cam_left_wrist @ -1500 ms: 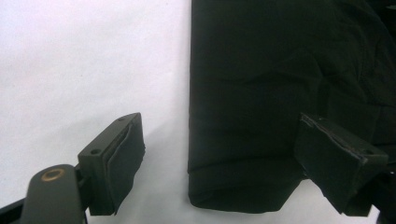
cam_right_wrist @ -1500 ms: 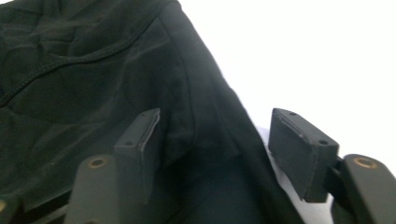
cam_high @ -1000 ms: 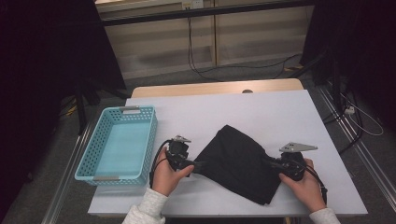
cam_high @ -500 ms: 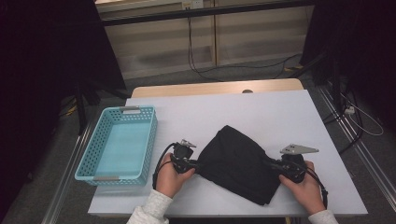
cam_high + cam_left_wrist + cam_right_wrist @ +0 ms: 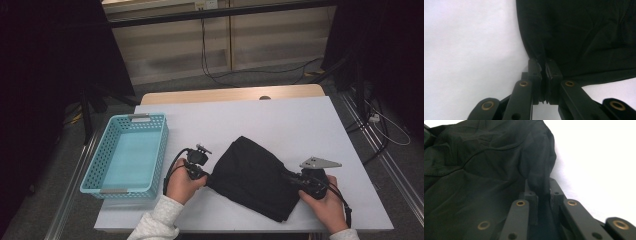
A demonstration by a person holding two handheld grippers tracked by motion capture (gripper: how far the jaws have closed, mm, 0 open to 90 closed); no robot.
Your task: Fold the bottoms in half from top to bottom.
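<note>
**A:** ok so starting at the business end: the left gripper (image 5: 543, 72) has its jaws pinched right together on the edge of the black cloth (image 5: 584, 37). They've just been closing, and in the left gripper view a thin fold of fabric is squeezed between the two pads, with barely any gap left.

**B:** yep, and the right gripper (image 5: 541, 192)? Same deal?

**A:** pretty much. In the right gripper view a bunched ridge of the cloth (image 5: 486, 170) runs up between the jaws, which are nearly closed and clamped on it. So both have hold of the same piece, one on each end.

**B:** where's the cloth sitting overall?

**A:** from the high view, the black cloth (image 5: 257, 177) lies flat-ish and a bit rumpled on the white table (image 5: 280, 120), in the near half, roughly in the middle between the two hands. Left gripper (image 5: 206, 176) is on its left corner, right gripper (image 5: 292, 179) is on its right edge. The grey three-cornered plate sticks up on top of the right one.

**B:** anything else around?

**A:** a light blue basket (image 5: 98, 170) at the left edge of the table, well apart from the cloth, just beside the left hand (image 5: 182, 185). The right hand (image 5: 325, 205) is down near the table's front right corner. Behind the table there's floor with some cables (image 5: 215, 70) trailing across it.
</note>
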